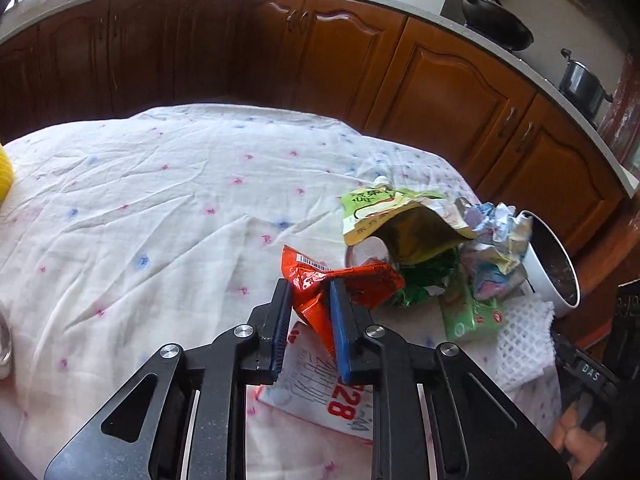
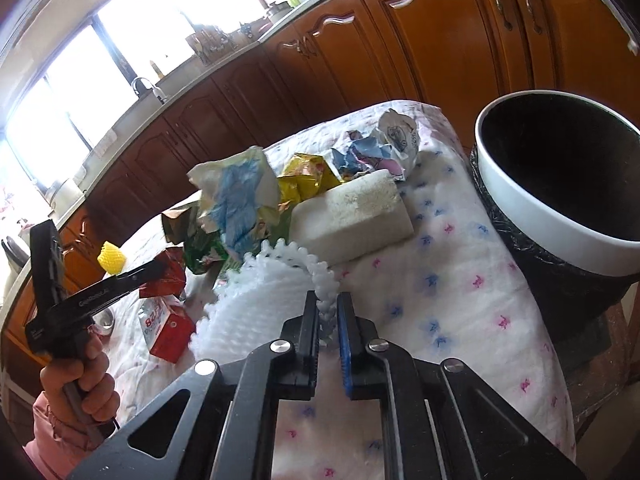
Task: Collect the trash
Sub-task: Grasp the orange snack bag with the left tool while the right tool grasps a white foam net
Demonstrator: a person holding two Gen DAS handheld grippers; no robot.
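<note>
My left gripper [image 1: 310, 288] is shut on a crumpled red snack wrapper [image 1: 344, 284], held just above a white carton with red print [image 1: 316, 392]. In the right wrist view that gripper [image 2: 160, 268] shows at the left, the red wrapper [image 2: 168, 280] at its tip. My right gripper [image 2: 326, 300] is shut on the edge of a white foam fruit net [image 2: 260, 300]. A white bin with a black liner [image 2: 560, 184] stands at the table's right edge; it also appears in the left wrist view, bin [image 1: 550, 264]. Trash piles between: green pouch [image 1: 384, 216], crumpled paper [image 1: 496, 236].
A white foam block [image 2: 352, 216], a yellow wrapper [image 2: 304, 180] and a crumpled tissue with blue print [image 2: 236, 196] lie on the floral tablecloth [image 1: 160, 208]. A yellow foam net [image 2: 112, 262] sits far left. Brown kitchen cabinets [image 1: 440, 84] ring the table. A person's hand [image 2: 80, 384] holds the left gripper.
</note>
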